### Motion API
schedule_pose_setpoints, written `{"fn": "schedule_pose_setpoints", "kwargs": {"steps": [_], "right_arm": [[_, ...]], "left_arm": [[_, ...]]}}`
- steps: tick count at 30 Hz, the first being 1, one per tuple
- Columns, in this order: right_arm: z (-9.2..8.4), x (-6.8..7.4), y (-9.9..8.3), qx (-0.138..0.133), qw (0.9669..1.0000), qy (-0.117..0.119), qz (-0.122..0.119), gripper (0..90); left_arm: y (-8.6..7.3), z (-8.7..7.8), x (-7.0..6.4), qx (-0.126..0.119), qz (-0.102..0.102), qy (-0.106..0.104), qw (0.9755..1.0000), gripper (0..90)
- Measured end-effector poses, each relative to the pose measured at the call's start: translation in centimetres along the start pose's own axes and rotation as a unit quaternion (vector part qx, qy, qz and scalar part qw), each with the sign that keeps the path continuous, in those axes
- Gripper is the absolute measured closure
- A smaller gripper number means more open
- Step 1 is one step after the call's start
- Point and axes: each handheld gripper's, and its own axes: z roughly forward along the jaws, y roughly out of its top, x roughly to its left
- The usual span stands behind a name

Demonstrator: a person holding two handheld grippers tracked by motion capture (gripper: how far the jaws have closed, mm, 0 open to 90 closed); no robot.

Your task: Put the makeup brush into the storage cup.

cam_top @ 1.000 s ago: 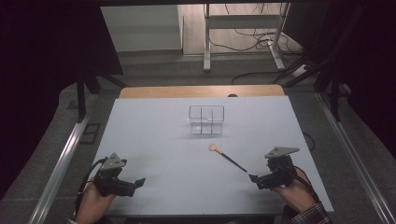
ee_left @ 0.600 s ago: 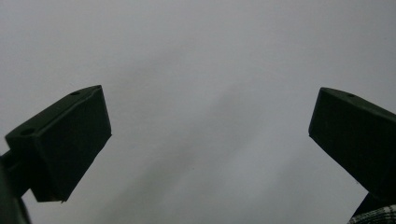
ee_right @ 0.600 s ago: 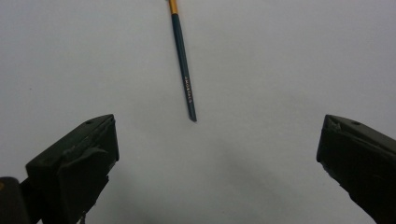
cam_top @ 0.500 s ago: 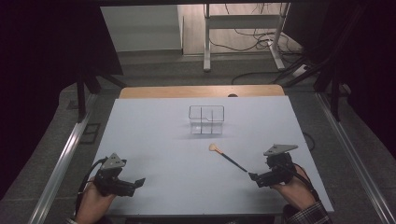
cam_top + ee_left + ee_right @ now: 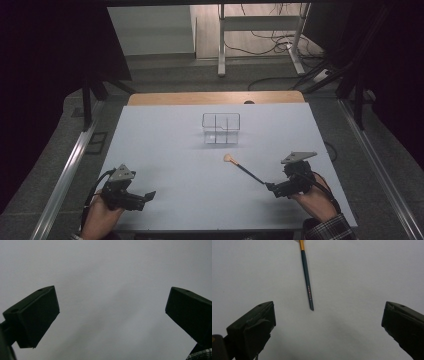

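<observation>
Dark-handled and slim, one brush (image 5: 244,170) with a gold ferrule and a pale rounded tip lies flat on the smooth white table (image 5: 165,150), right of centre, its handle end just ahead of the right gripper (image 5: 272,189), whose jaws stand wide apart. One clear, box-shaped container (image 5: 221,128) split into compartments stands farther back. At the near left, the left gripper (image 5: 147,196) is also spread wide over bare tabletop.

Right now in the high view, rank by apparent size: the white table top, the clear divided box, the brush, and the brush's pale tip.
1. White table top, by far the largest.
2. Clear divided box and brush: the brush runs about as long but is much thinner, so I won't rank them.
3. Pale brush tip, smallest.
</observation>
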Motion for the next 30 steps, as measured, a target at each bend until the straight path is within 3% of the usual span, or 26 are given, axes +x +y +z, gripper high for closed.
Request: {"fn": "schedule_pose_setpoints", "kwargs": {"steps": [9,19,30], "right_arm": [[0.6,-0.1,0.7,0.018,0.9998,-0.002,-0.009,0.0],[0.8,-0.3,1.1,0.032,0.9994,-0.007,0.006,0.0],[1.2,-0.4,2.0,0.048,0.9987,-0.013,0.005,0.0]], "left_arm": [[0.0,0.1,0.0,0.003,-0.001,0.000,1.0000,0.0],[0.0,0.1,0.0,0.002,-0.001,0.000,1.0000,0.0],[0.0,0.1,0.0,0.003,0.000,0.000,1.0000,0.0]]}}
